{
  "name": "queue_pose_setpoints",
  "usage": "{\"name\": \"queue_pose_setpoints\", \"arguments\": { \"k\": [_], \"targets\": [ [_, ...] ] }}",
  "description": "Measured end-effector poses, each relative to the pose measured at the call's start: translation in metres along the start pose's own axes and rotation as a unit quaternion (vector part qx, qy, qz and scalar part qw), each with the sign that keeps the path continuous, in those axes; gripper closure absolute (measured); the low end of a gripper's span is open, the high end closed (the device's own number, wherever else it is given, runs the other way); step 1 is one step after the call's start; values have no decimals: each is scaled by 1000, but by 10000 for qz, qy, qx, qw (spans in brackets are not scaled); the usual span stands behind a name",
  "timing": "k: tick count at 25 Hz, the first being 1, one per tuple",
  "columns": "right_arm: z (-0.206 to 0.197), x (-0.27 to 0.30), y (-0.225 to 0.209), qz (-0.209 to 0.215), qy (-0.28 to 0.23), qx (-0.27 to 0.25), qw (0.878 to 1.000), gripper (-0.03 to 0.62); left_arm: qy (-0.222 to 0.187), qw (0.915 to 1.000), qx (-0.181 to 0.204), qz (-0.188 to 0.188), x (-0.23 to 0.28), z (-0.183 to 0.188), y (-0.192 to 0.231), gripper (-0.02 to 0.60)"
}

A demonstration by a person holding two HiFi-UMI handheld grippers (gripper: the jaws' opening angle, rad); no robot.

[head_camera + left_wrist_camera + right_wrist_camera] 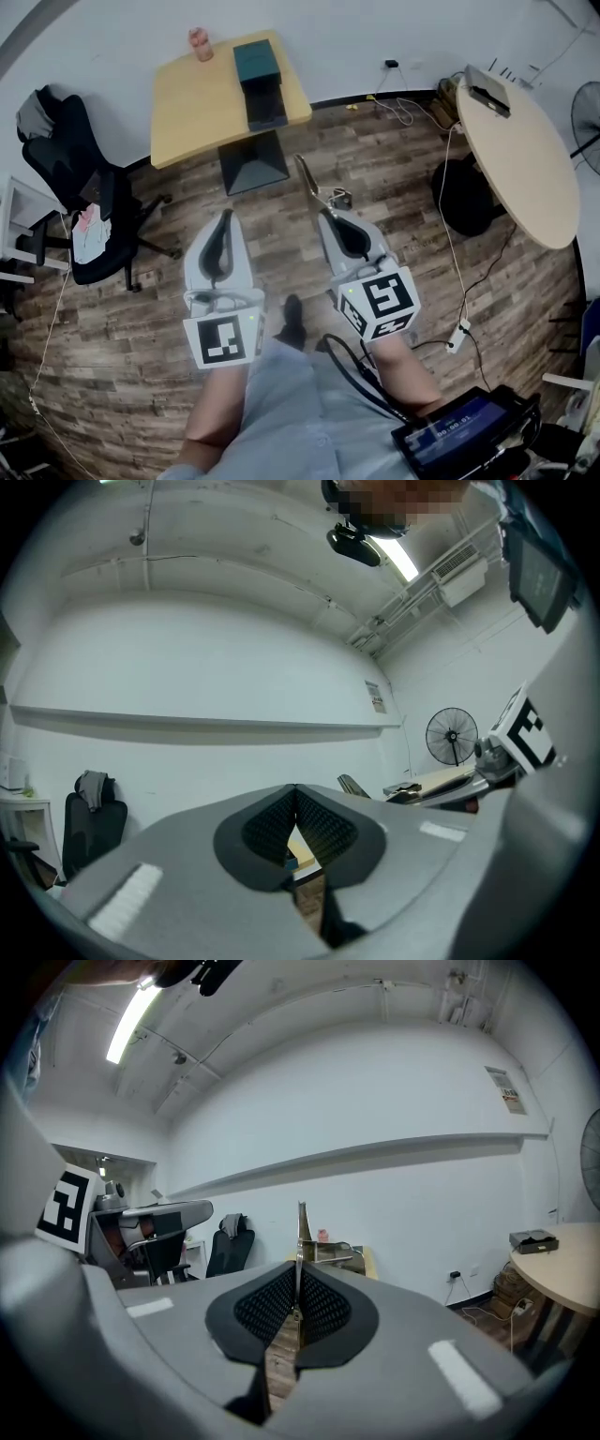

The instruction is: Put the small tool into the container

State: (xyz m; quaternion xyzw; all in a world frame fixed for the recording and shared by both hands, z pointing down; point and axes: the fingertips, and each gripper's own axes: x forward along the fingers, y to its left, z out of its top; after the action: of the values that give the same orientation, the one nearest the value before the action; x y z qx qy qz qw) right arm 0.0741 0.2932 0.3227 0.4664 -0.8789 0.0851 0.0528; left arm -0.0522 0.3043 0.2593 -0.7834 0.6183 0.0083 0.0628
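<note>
My right gripper (330,216) is shut on a thin metal tool (310,182) that sticks forward from its tips, out over the wooden floor. In the right gripper view the tool (302,1227) rises straight out of the closed pads (281,1302). My left gripper (223,217) hangs beside it, shut with nothing between its jaws; the left gripper view shows its tips (295,789) meeting. Ahead, on the yellow table (187,108), stands a dark teal box (254,58), and a dark open container (266,105) sits in front of it. Both grippers are well short of the table.
A pink object (200,44) stands at the table's far edge. A black office chair (80,178) is at the left. To the right are a round table (525,155), a fan (588,112) and cables with a power strip (457,337) on the floor.
</note>
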Motion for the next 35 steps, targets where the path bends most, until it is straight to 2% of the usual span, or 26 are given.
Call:
{"name": "queue_pose_setpoints", "arguments": {
  "k": [4, 10, 17, 26, 35],
  "targets": [
    [23, 39, -2, -25, -148, -101, 9998, 589, -251, 9995, 185, -29, 31, 10, 33, 572],
    [50, 88, -2, -90, -332, -257, 9991, 589, -483, 9988, 92, -68, 70, 21, 68, 572],
    [65, 112, -12, -223, -378, -356, 9984, 589, -616, 9978, 127, -187, 98, 22, 82, 572],
    [48, 140, -49, -372, -165, -166, 9990, 589, -300, 9991, 51, -305, 141, -11, 80, 572],
    [37, 195, -101, -303, 22, 119, 9995, 589, 38, 9997, 64, -233, 211, -37, 83, 572]
  ]
}}
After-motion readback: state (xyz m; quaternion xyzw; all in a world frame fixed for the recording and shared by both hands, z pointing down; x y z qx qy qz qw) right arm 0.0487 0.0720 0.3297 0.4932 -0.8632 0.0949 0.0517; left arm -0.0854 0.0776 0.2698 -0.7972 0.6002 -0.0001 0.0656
